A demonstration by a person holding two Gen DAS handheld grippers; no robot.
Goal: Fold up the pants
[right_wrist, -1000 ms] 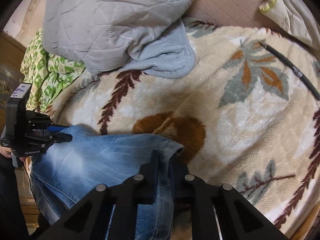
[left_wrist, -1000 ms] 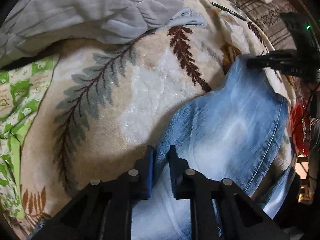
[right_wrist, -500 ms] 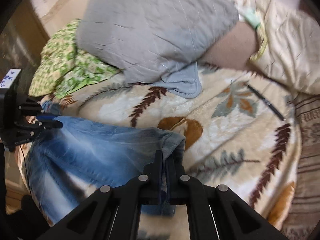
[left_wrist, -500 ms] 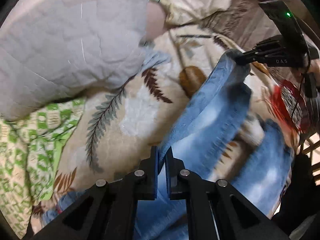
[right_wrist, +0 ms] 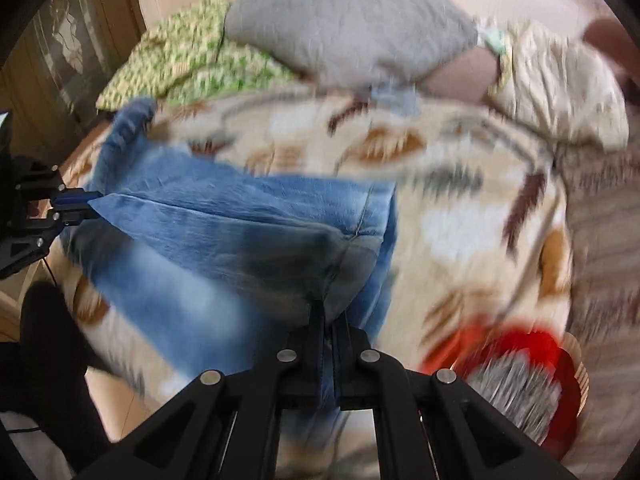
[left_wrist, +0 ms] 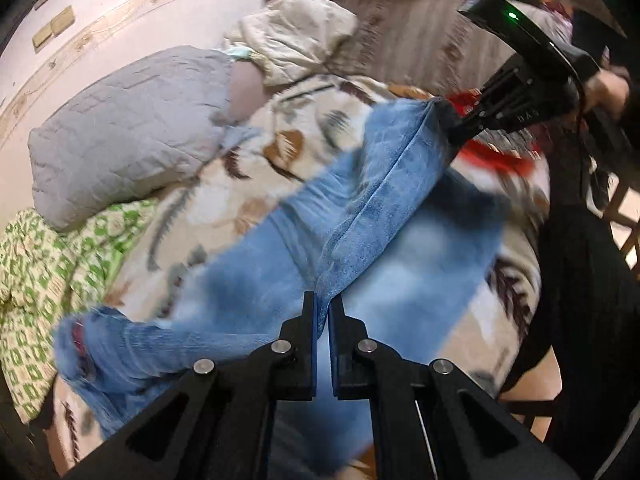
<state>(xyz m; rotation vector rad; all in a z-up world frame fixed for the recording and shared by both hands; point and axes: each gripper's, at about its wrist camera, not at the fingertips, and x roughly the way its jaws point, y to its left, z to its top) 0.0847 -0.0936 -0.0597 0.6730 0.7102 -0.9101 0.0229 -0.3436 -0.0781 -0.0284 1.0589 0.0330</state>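
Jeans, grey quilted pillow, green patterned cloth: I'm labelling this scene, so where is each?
jeans (left_wrist: 384, 184), left wrist view, raised denim edge.
grey quilted pillow (right_wrist: 352, 28), right wrist view, its middle.
green patterned cloth (right_wrist: 188, 60), right wrist view, its middle.

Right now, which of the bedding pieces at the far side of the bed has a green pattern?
The green-and-white checked cloth, left of the plain grey quilted blanket; the cream quilt lies to the right.
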